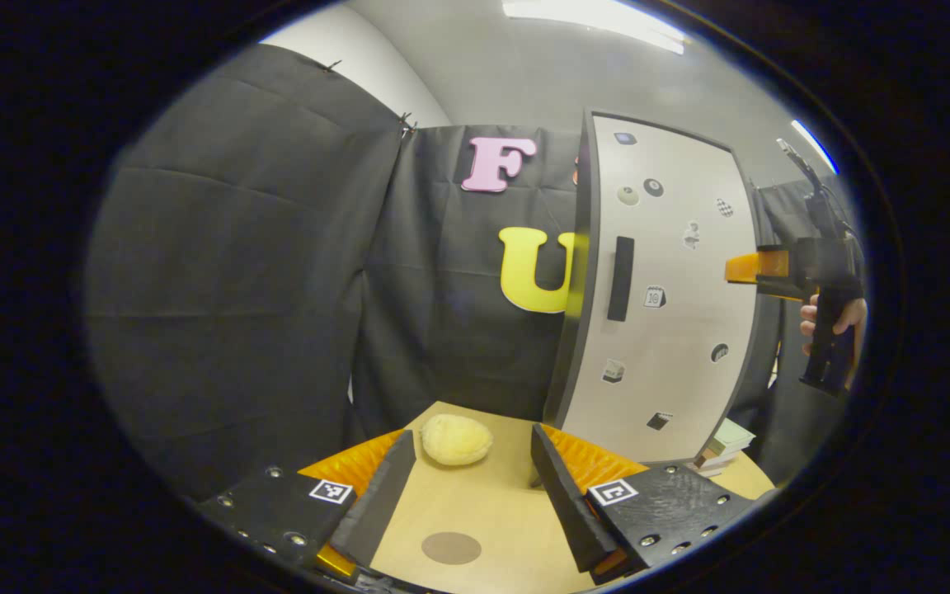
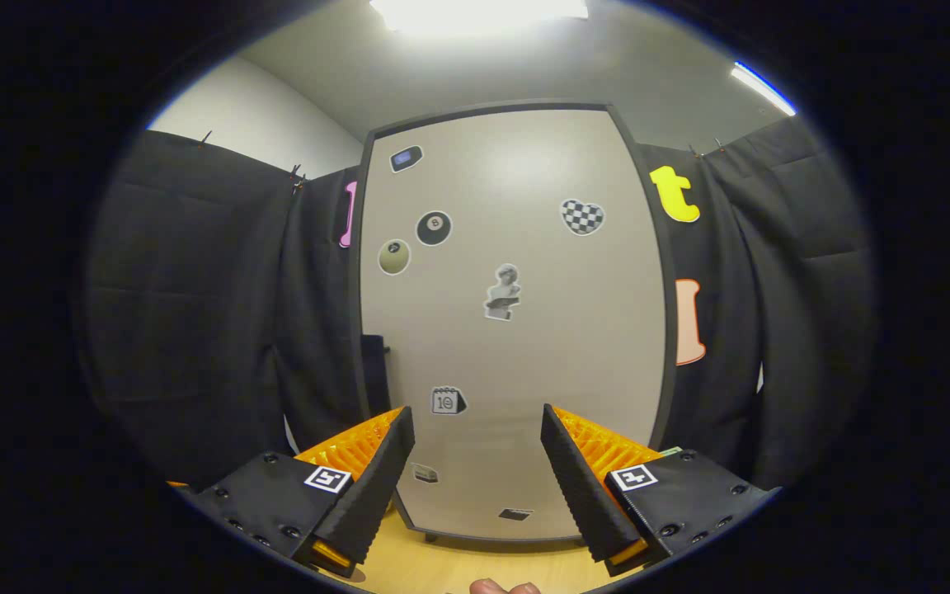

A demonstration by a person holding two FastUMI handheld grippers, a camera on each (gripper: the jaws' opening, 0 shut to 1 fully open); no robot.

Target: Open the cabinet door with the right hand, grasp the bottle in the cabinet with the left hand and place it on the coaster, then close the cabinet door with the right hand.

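Pale door: my right gripper point(image 2: 475, 462) faces the shut cabinet door point(image 2: 516, 330), jaws wide apart and empty.
Left gripper point(image 1: 471, 487): I hold it gaping, empty, over the wooden table point(image 1: 491, 503).
Coaster point(image 1: 451, 548): between my fingers.
Handle point(image 1: 620, 278): door's left edge.
Bottle: I cannot tell.

Bright ceiling strip lights point(image 2: 479, 10), fisheye-warped edges.
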